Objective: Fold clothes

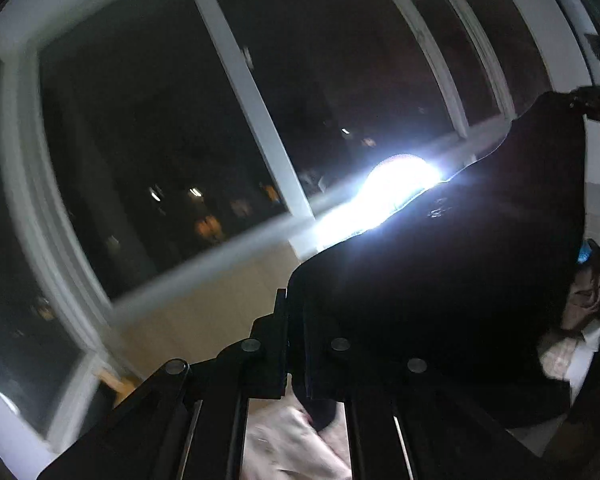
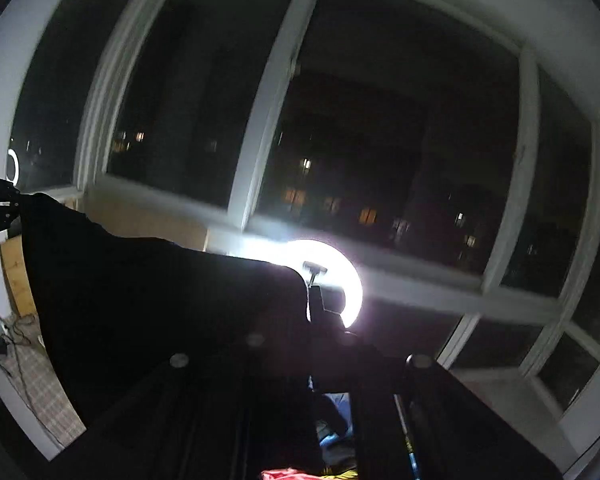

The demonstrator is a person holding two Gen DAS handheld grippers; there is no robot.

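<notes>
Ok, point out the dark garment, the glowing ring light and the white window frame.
dark garment (image 1: 440, 260), left wrist view, mid cloth
glowing ring light (image 2: 352, 276), right wrist view, lit rim
white window frame (image 2: 268, 100), right wrist view, upright bar

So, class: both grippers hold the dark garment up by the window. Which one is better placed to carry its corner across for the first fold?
Probably either. The left gripper and right gripper each pinch a top corner of the dark garment, stretched between them.
</notes>
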